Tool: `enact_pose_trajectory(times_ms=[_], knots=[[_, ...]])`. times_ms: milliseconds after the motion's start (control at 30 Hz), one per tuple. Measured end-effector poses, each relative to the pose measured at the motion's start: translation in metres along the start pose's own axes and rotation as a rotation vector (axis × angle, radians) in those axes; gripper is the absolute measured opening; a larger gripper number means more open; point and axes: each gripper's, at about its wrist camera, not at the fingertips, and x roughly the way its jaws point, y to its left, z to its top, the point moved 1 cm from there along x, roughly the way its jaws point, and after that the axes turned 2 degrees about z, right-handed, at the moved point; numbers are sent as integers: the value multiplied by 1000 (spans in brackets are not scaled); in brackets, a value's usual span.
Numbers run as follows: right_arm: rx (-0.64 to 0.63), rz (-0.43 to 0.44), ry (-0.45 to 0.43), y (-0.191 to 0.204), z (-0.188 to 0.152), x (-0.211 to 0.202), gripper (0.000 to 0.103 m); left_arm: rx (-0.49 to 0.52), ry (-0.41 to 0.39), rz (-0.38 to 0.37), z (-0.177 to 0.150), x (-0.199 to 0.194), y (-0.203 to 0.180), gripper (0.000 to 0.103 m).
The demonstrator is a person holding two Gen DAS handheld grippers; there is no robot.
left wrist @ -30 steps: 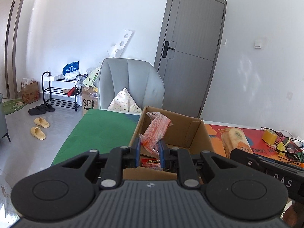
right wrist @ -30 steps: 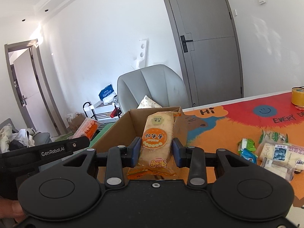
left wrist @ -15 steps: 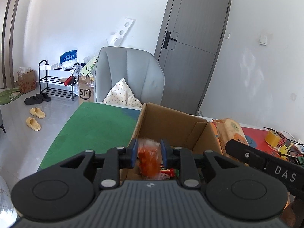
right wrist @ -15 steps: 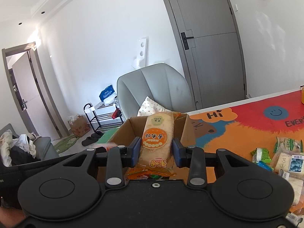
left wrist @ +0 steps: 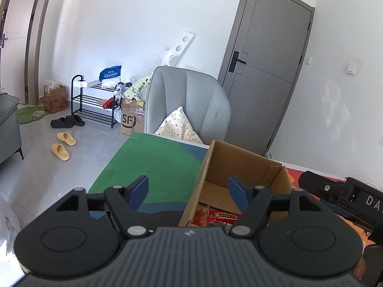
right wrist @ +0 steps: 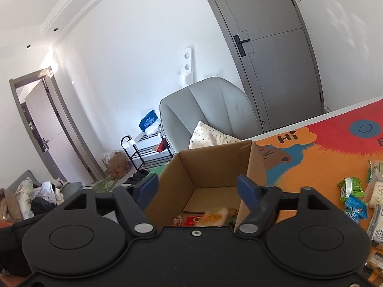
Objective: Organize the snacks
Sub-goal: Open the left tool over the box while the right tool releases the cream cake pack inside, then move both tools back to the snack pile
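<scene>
**A:** What do you see down your left side?

**B:** My left gripper point(left wrist: 188, 192) hangs over the near left wall of the cardboard box point(left wrist: 241, 165). Its jaws have just been opening and now stand wide, with nothing between them. Below, on the box floor, lie a red packet point(left wrist: 223, 216) and an orange packet point(left wrist: 200, 217) touching it. I'd say I'm spread over the open top so that whatever I let go lands inside and not on the green mat point(left wrist: 155, 165) beside it.

**A:** And the right side?

**B:** Same story. My right gripper point(right wrist: 197, 190) points into the box point(right wrist: 215, 165) from its near end, jaws just opened and empty. A pale orange snack bar point(right wrist: 214, 216) lies flat on the bottom among other wrappers, partly hidden by my own body.

**A:** Is the job finished?

**B:** I don't think so. More snacks remain on the orange mat point(right wrist: 311, 165), well clear of the box: green packets point(right wrist: 350, 187), a blue one point(right wrist: 356, 209), pale ones at the edge. They are scattered loosely, so I judge they need collecting next.
</scene>
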Motion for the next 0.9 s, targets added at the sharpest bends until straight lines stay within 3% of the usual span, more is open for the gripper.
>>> enact_pose_trajectory(times_ms=[167, 333, 500, 700, 900], knots=[[16, -17, -25, -6, 2, -13, 80, -10, -13, 0, -2, -5, -1, 92], [18, -66, -37, -12, 0, -24, 95, -23, -10, -11, -4, -7, -3, 101], [11, -132, -48, -21, -5, -36, 102, -34, -3, -20, -8, -10, -5, 102], [19, -185, -44, -38, -10, -49, 103, -44, 7, -31, -13, -13, -12, 103], [54, -236, -52, -60, -17, -68, 103, -47, 32, -93, -21, -19, -28, 102]])
